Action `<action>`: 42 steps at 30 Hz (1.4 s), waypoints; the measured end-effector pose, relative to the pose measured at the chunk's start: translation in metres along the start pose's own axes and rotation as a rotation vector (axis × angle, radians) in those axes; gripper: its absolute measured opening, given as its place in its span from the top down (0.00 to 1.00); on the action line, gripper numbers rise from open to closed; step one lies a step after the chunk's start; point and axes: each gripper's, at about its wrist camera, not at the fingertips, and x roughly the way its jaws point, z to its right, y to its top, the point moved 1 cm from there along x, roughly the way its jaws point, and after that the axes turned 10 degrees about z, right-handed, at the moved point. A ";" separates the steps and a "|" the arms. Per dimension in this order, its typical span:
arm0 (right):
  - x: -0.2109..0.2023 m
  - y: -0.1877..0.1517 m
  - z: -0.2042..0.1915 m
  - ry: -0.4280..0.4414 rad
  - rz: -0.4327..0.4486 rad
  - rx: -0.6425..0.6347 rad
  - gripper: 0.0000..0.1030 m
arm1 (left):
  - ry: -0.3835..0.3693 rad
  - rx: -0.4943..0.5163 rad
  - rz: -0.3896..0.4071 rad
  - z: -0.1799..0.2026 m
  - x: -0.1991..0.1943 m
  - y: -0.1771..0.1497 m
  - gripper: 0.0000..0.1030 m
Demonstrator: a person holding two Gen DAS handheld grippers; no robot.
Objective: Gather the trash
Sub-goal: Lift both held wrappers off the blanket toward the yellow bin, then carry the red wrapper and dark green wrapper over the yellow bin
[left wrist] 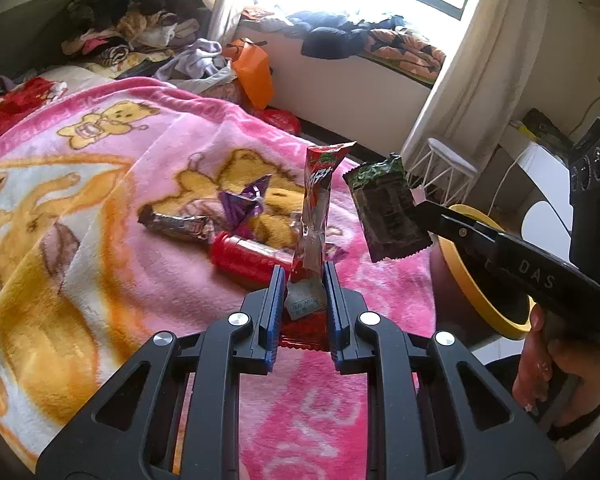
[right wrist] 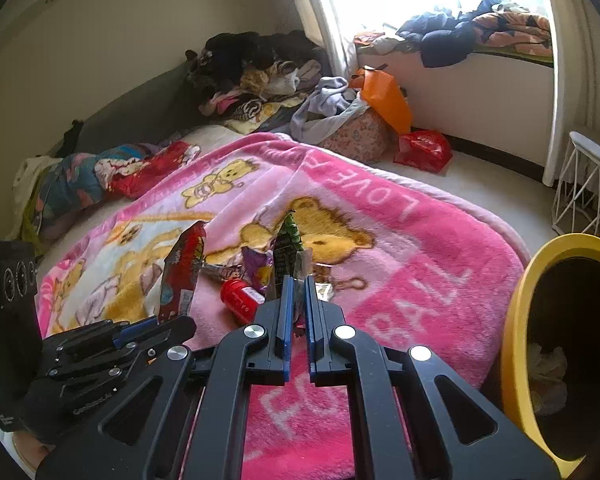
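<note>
Working over the pink fleece blanket with yellow teddy-bear print (left wrist: 132,184), which is covering the bed. The round bin with a yellow rim and dark inside (right wrist: 516,344) is standing off the blanket's right edge, some pale crumpled stuff lying in its bottom. My left gripper (left wrist: 302,280) is clamping the lower end of a long red plastic snack wrapper (left wrist: 320,200); the wrapper is standing upright above the blue pads, clear of the blanket. My right gripper (right wrist: 297,292) is pinching a dark green crinkled foil packet (right wrist: 287,244) by one edge, jaws almost fully together; in the left wrist view the packet is hanging in the air between the blanket and the bin. My hand (left wrist: 540,364) is gripping that tool's handle. More trash is lying on the blanket near the bear print: a small red cylindrical can on its side (left wrist: 244,258), a brown foil candy-bar wrapper (left wrist: 176,226) just beyond it, and a crumpled purple foil wrapper (left wrist: 244,200) touching the brown one.
</note>
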 end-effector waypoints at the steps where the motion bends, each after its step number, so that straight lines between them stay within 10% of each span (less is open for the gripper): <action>1: -0.002 0.000 0.002 -0.003 0.004 0.002 0.94 | -0.004 0.003 0.001 0.002 0.000 0.000 0.86; 42: -0.099 0.010 0.123 -0.237 0.174 0.185 0.94 | -0.184 0.093 0.036 0.112 0.004 0.013 0.86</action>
